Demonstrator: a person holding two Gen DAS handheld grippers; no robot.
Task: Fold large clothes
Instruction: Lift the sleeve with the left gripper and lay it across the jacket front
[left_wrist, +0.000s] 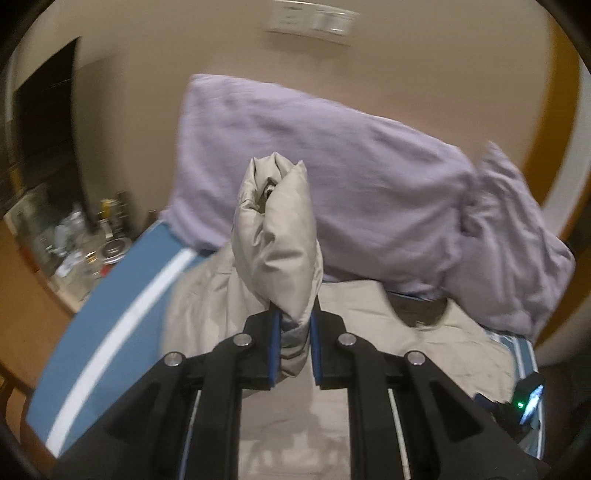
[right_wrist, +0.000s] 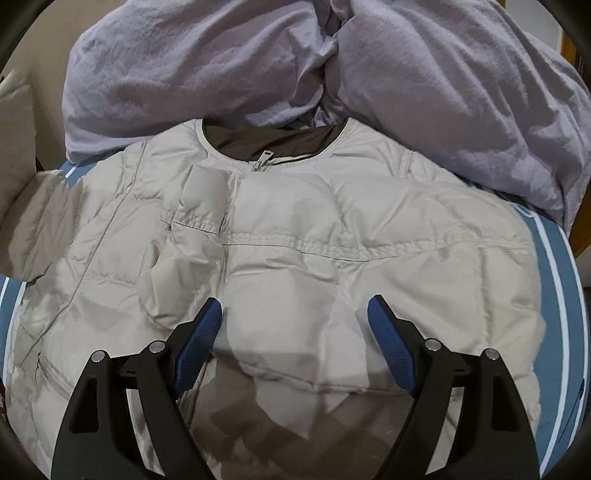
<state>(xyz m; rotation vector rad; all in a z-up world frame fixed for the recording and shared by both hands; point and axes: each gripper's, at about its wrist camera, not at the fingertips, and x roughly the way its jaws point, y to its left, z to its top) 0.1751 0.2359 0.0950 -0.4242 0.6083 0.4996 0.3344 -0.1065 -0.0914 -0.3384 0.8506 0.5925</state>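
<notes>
A cream quilted puffer jacket (right_wrist: 332, 236) lies front-up on the bed, zipped, its brown-lined collar toward the pillows. In the left wrist view my left gripper (left_wrist: 294, 317) is shut on the jacket's sleeve (left_wrist: 277, 236), whose cuff end sticks up past the blue pads, lifted above the jacket body (left_wrist: 406, 332). At the left of the right wrist view that lifted sleeve (right_wrist: 37, 221) shows as a blur. My right gripper (right_wrist: 295, 310) hovers over the jacket's lower chest, its jaws wide open, nothing between the blue fingers (right_wrist: 199, 343).
Lilac pillows (right_wrist: 258, 55) lie against the beige wall at the head of the bed (left_wrist: 110, 295), which has a blue sheet with white stripes. A bedside surface with bottles and jars (left_wrist: 74, 236) stands left. A small black device with a green light (left_wrist: 524, 402) shows at the right.
</notes>
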